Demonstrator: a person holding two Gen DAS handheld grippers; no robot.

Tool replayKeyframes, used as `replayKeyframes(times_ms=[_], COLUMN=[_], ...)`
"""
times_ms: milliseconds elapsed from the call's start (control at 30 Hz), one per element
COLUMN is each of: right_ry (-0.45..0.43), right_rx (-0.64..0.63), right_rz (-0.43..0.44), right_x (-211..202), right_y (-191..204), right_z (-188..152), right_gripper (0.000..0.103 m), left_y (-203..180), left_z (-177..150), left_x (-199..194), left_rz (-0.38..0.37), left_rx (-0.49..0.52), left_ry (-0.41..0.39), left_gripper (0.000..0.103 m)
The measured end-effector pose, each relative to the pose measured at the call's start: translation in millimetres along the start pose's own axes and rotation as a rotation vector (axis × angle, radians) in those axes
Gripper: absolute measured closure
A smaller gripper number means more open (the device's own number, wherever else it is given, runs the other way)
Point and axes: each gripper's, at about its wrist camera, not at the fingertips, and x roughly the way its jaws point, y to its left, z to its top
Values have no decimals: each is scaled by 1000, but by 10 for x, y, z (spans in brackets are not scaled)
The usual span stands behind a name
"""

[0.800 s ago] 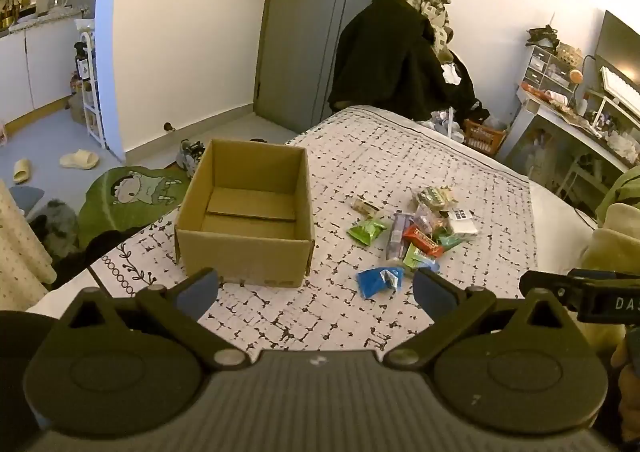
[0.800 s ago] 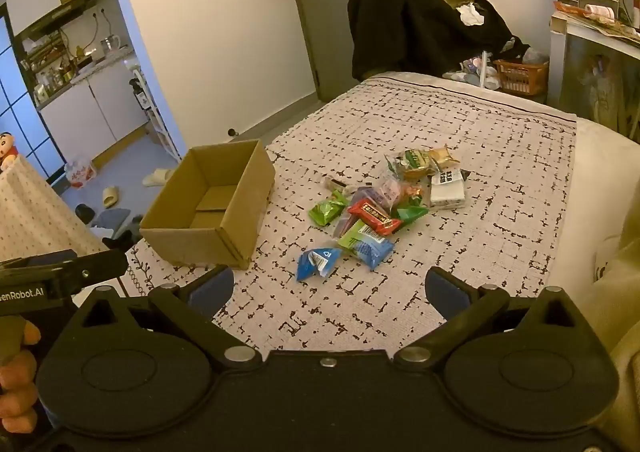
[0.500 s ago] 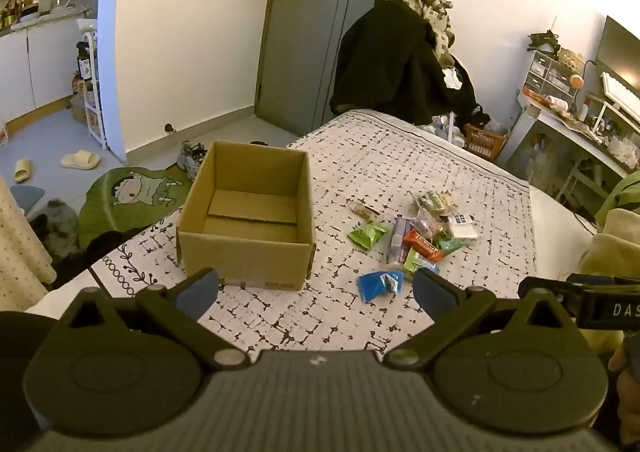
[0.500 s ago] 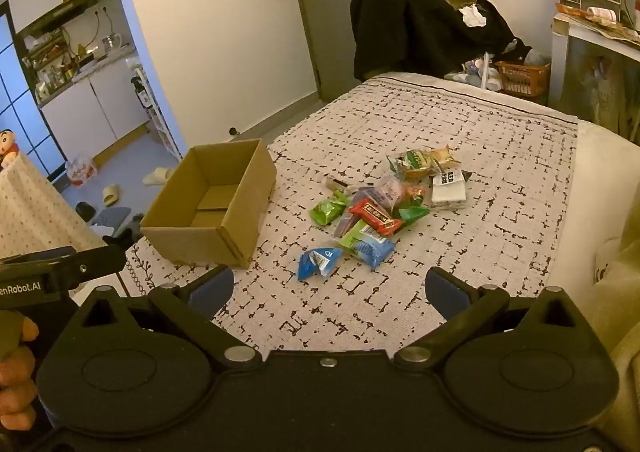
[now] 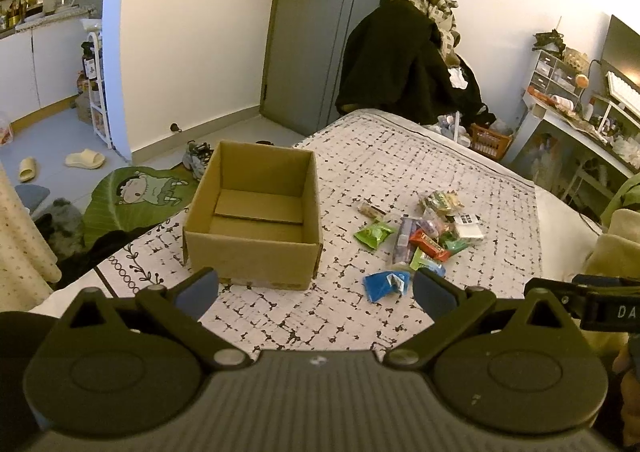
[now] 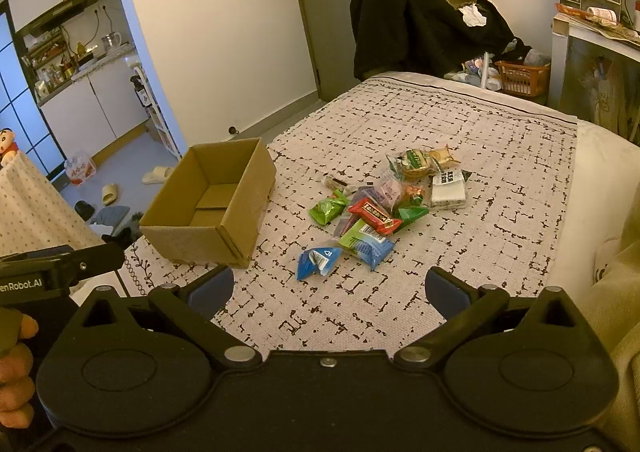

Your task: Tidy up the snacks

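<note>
Your left gripper [image 5: 315, 288] and your right gripper [image 6: 327, 288] both hang above the near edge of the bed [image 6: 500, 156], each with its jaws spread wide and nothing between them. The landmark is the open cardboard box [image 5: 256, 220], which stands upright on the patterned bedspread near the bed's left edge; its inside shows only its own bottom flaps.

All snacks lie to the right of the box, apart from it, in one loose heap [image 6: 380, 204]:
- Blue packet [image 6: 318, 260]: nearest to you, on the box side of the heap, lying alone.
- Green-and-blue packet [image 6: 366, 242]: just beyond the blue one, touching the heap.
- Red bar [image 6: 374, 214]: on top, in the middle of the heap.
- Green pouch [image 6: 328, 208]: at the heap's edge toward the box.
- White packet [image 6: 448, 190]: on the side farthest from the box.
- Biscuit packs [image 6: 424, 160]: at the far end of the heap.
- Small dark-ended stick [image 6: 336, 182]: between the box and the far end of the heap.
</note>
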Motion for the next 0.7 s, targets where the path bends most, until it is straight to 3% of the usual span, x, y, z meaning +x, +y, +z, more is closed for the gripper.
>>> replayKeyframes(times_ms=[600,700], right_ry=[-3,-39], right_rx=[-11,1], right_rz=[10,27], right_x=[21,4], right_y=[16,14], right_z=[-23,-26], right_gripper=[0,0], left_y=[6,13], left_z=[19,23], left_x=[8,3], left_rz=[7,9], left_rx=[0,2], left_ry=[-2,-5], left_gripper=[1,1])
